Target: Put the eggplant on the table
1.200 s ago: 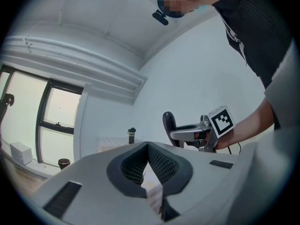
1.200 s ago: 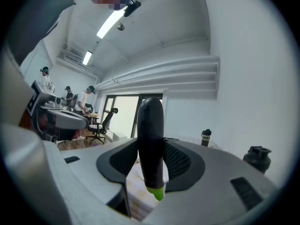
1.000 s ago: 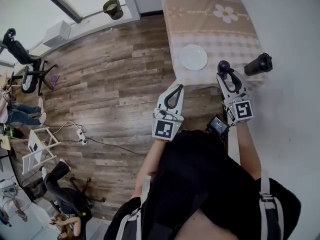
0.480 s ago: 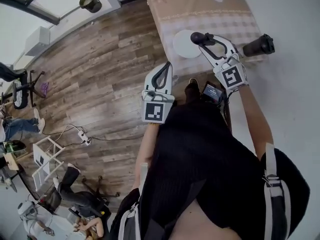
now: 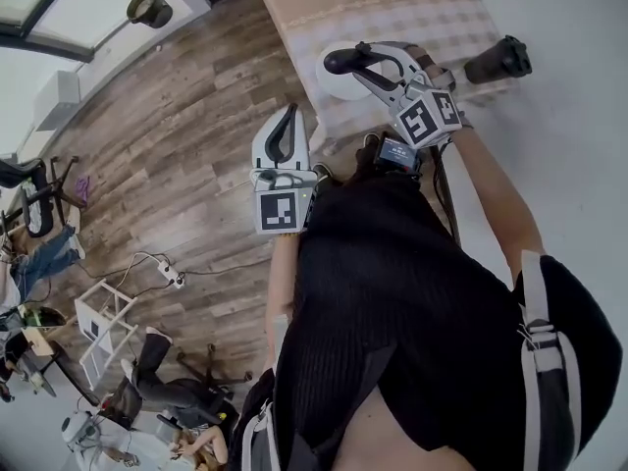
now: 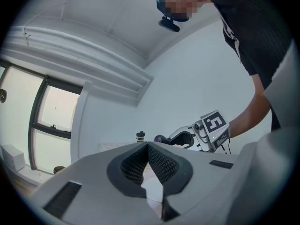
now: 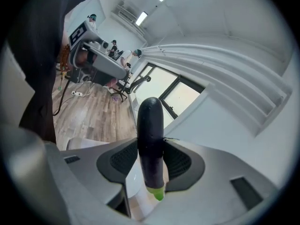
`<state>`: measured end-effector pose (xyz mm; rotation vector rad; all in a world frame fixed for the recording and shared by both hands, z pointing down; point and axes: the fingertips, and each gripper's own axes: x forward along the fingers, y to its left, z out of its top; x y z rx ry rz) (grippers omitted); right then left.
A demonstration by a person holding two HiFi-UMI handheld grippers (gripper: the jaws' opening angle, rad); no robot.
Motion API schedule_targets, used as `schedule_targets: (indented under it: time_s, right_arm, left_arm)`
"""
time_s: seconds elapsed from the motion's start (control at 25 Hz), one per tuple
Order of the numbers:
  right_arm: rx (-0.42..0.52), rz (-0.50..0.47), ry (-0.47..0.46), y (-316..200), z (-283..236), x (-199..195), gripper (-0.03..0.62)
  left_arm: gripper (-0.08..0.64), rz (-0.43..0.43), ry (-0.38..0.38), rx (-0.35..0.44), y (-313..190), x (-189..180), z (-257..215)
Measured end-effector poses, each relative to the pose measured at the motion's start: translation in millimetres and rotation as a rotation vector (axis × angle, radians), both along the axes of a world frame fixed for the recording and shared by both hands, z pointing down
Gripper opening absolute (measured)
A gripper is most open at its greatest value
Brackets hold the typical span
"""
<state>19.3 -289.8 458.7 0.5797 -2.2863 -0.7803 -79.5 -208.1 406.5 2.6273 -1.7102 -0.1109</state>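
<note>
The left tongs (image 5: 287, 116) are clenched on nothing, over the wooden floor (image 5: 186, 135) just short of the surface's near edge. The right tongs (image 5: 375, 62) grasp the one eggplant (image 5: 341, 62) lengthwise, its dark end jutting past the tips, over the single white plate (image 5: 339, 88) by the near edge of the surface (image 5: 392, 8). One black flask (image 5: 497, 59) lies at the near right corner. One small jar (image 6: 140, 136) stands farther back.

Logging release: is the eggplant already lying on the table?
No, the right gripper has the eggplant clamped between its jaws.
</note>
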Motion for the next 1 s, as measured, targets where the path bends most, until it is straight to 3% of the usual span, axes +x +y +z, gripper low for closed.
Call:
schedule_targets:
  time_s: [0.28, 1.0]
  right_arm:
    - [0.017, -0.046, 0.122, -1.5, 25.2, -3.1, 0.178]
    - [-0.048, -0.047, 0.243, -15.9, 81.8, -1.6, 0.178]
  left_arm:
    - [-0.011, -0.013, -0.010, -0.001, 4.1, -7.9, 1.5]
    - [-0.011, -0.041, -0.003, 0.011, 12.6, -26.2, 5.1]
